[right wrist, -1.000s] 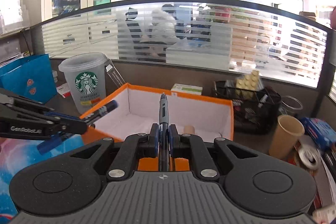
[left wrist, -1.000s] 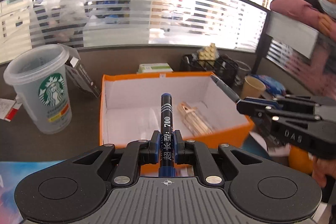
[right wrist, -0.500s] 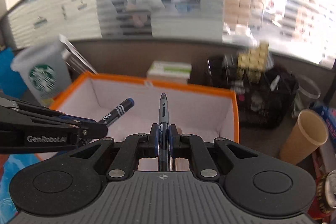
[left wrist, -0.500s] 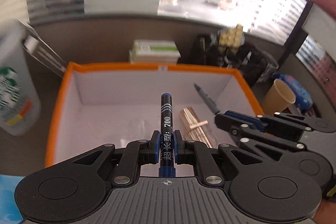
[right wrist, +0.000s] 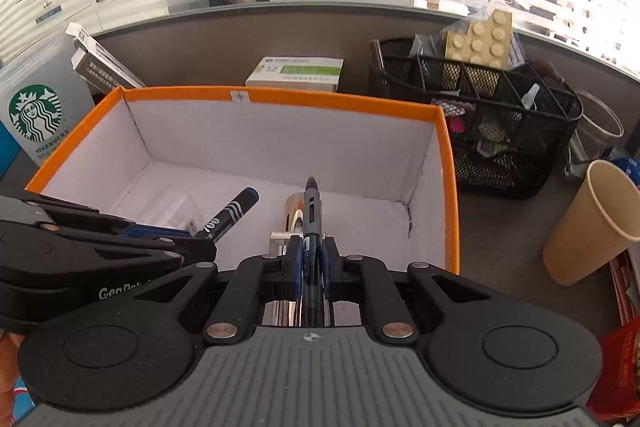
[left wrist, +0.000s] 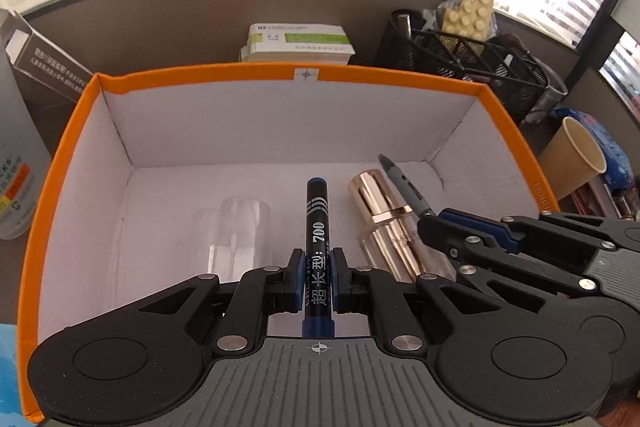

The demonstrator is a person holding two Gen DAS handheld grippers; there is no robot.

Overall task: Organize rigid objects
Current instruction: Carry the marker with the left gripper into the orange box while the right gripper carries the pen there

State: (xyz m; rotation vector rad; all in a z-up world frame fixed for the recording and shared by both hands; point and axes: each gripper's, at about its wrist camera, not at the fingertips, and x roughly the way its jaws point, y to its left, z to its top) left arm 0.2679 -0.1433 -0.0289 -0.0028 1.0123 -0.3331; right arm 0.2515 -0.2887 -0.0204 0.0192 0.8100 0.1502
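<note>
Right now both grippers hang over the open orange box (left wrist: 516, 131), each clenched on a pen. The left gripper (left wrist: 317, 281) pinches a dark blue marker (left wrist: 316, 215) with white lettering between its blue pads, the capped end pointing out over the box floor. The right gripper (right wrist: 311, 259) clamps a slim grey pen (right wrist: 311, 205), tip forward, also above the white interior.

From the left wrist camera, the box contents are plain: a gold tube (left wrist: 380, 215) lies on the floor to the right of the marker, and a clear plastic piece (left wrist: 236, 227) lies to its left. That view also shows the right gripper (left wrist: 430, 223) coming in from the right with the pen (left wrist: 404, 187) held over the gold tube. Only a sliver of a white cup (left wrist: 16, 167) appears at the left edge.

From the right wrist camera, the gold tube (right wrist: 294, 211) is mostly hidden behind the pen and jaws, and the clear piece (right wrist: 172, 207) is partly covered by the left gripper (right wrist: 204, 247), which reaches in from the left with the marker (right wrist: 232, 213) slanting up to the right. This camera gives more of the desk, though: the white cup's green logo (right wrist: 36, 119), a fuller look at the black mesh organiser (right wrist: 500, 115) with the tan building brick (right wrist: 480, 39) sticking out, and the whole side of the brown paper cup (right wrist: 592, 223) standing right of the box. A small green-and-white carton (right wrist: 296, 71) lies behind the box in both views.
</note>
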